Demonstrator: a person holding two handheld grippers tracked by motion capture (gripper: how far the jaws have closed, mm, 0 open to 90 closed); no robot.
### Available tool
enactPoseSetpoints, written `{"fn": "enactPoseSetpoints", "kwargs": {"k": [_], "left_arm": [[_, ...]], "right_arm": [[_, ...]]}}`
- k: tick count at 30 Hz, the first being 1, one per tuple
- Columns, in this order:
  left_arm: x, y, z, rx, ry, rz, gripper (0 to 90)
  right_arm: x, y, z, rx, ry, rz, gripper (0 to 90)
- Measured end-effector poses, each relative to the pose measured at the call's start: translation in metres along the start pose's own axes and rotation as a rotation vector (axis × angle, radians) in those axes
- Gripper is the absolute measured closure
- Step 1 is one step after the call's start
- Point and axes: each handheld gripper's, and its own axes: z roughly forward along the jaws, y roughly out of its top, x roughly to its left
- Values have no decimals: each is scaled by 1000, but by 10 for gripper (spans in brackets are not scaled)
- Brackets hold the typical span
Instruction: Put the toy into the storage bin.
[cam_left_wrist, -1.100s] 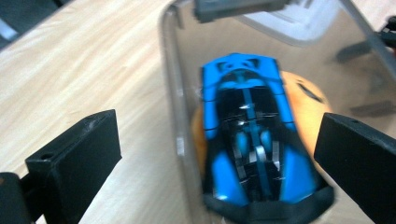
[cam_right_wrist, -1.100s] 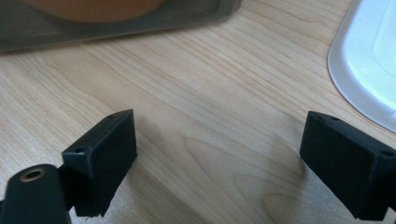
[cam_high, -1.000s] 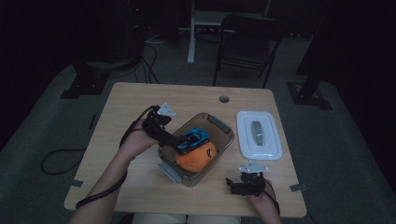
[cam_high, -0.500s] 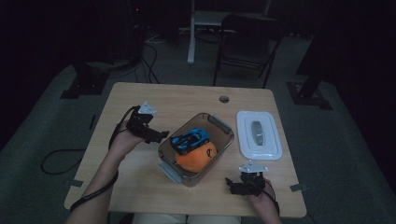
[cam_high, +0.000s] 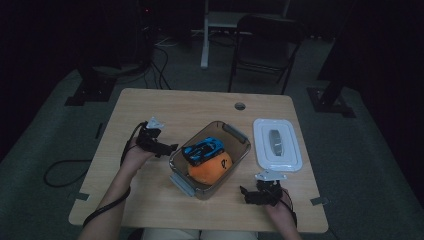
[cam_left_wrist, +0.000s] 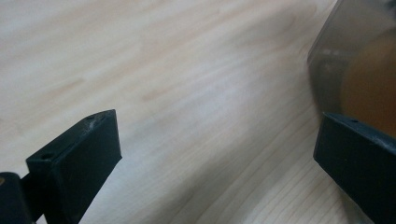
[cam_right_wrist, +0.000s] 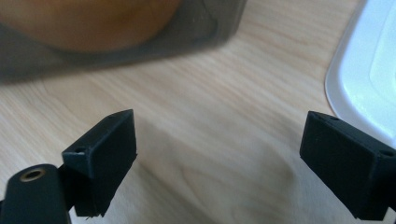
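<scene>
Bin btwn both wide-apart jaws

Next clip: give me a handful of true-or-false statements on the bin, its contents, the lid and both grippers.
1. The blue toy car lies in the clear bin on top of the orange ball. True.
2. The white lid is on the bin. False: it lies on the table, to the bin's right.
3. The left gripper holds the car. False: its jaws are open and empty, just left of the bin.
4. The right gripper is open, near the table's front edge. True.
</scene>
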Motion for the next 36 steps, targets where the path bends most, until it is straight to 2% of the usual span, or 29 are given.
{"fn": "enactPoseSetpoints", "kwargs": {"k": [4, 5, 7, 10, 13, 15, 17, 18, 22, 24, 30, 36], "left_arm": [[-2, -4, 10, 21, 7, 7, 14], [-4, -6, 16, 23, 22, 19, 14], [-7, -8, 21, 33, 25, 31, 14], [-11, -11, 27, 35, 5, 29, 14], [-16, -11, 28, 32, -21, 41, 14], [-19, -10, 27, 31, -16, 54, 17], [-19, -11, 26, 26, -13, 46, 17], [-19, -12, 25, 33, -14, 33, 17], [-24, -16, 20, 22, -10, 31, 18], [-27, -18, 17, 41, -17, 29, 18], [-41, -23, 10, 46, -19, 67, 18], [-47, -31, 3, 33, -20, 47, 17]], "right_arm": [[0, 7, 3, -8, 1, 0, 106], [1, 9, 4, -8, -1, -1, 106], [1, 15, 9, -14, 1, 2, 106], [1, 21, 14, -13, -11, 2, 106], [0, 27, 17, -24, -20, 22, 106], [-1, 30, 19, -30, -31, 40, 106], [-1, 33, 19, -49, -37, 58, 106], [-1, 34, 19, -53, -37, 61, 106], [-1, 36, 20, -51, -54, 60, 107], [-2, 36, 20, -52, -57, 63, 107], [-2, 38, 24, -51, -74, 52, 127], [-3, 40, 31, -42, -30, 39, 131]]}}
